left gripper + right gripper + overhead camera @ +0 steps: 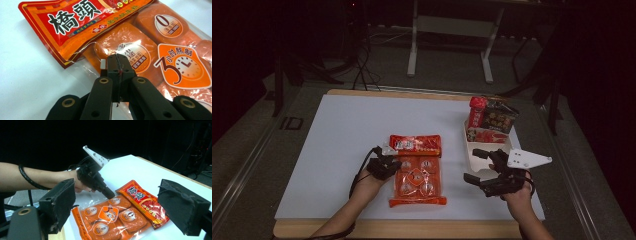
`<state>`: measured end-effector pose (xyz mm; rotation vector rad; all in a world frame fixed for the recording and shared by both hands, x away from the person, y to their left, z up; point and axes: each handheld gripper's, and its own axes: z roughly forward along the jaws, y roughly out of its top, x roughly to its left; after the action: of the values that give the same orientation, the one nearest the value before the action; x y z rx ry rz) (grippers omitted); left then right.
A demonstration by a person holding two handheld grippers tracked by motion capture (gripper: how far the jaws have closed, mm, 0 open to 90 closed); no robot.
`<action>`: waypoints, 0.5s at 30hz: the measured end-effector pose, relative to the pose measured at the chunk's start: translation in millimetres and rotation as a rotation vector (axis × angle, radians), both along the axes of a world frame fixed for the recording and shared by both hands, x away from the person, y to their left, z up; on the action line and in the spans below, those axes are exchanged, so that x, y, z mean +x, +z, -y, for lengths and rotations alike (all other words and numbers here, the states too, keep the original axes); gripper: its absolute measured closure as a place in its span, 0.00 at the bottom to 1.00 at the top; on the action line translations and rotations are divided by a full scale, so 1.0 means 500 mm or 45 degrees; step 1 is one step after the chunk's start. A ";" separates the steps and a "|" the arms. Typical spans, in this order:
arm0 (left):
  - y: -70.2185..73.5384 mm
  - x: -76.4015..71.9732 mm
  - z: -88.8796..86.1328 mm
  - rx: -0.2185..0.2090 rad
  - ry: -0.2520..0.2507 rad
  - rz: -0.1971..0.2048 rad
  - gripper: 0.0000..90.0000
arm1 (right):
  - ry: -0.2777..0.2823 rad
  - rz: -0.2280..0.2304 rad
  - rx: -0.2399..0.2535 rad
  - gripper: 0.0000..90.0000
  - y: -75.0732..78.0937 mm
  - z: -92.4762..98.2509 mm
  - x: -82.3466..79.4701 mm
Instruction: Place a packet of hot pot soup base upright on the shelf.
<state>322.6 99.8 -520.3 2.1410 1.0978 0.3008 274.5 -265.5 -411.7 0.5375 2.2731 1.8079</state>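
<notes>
An orange and red packet (417, 170) of sealed blocks lies flat on the white table (337, 150). My left gripper (397, 163) is at the packet's left edge with its jaws pressed together. In the left gripper view its tips (117, 60) rest on the packet (150, 37) by the clear film edge; I cannot tell whether film is pinched. The right gripper view shows the left gripper (111, 194) slanting down onto the packet (117, 217). My right gripper (477, 166) hovers right of the packet, open with nothing between its pads (60, 202).
A white tray (468, 150) stands at the right side of the table behind my right gripper, holding a red pack (476, 112) and a dark box (500, 118). Beyond the table are a dark floor and a metal stand (452, 30).
</notes>
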 end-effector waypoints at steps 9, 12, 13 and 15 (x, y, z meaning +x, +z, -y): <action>0.038 -0.011 -0.030 -0.131 -0.021 0.109 1.00 | -0.012 0.034 0.017 0.17 0.004 0.008 -0.003; 0.050 -0.009 -0.042 -0.184 -0.016 0.123 0.89 | -0.018 0.050 0.012 0.17 0.004 0.006 -0.003; 0.050 -0.009 -0.042 -0.184 -0.016 0.123 0.86 | -0.018 0.050 0.012 0.17 0.004 0.006 -0.003; 0.059 -0.010 -0.050 -0.194 -0.024 0.149 0.82 | -0.034 0.094 0.001 0.18 0.002 0.004 -0.005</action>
<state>317.8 124.8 -490.9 1.9725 1.0010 0.3195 271.8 -267.3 -410.6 0.4909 2.2069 1.7855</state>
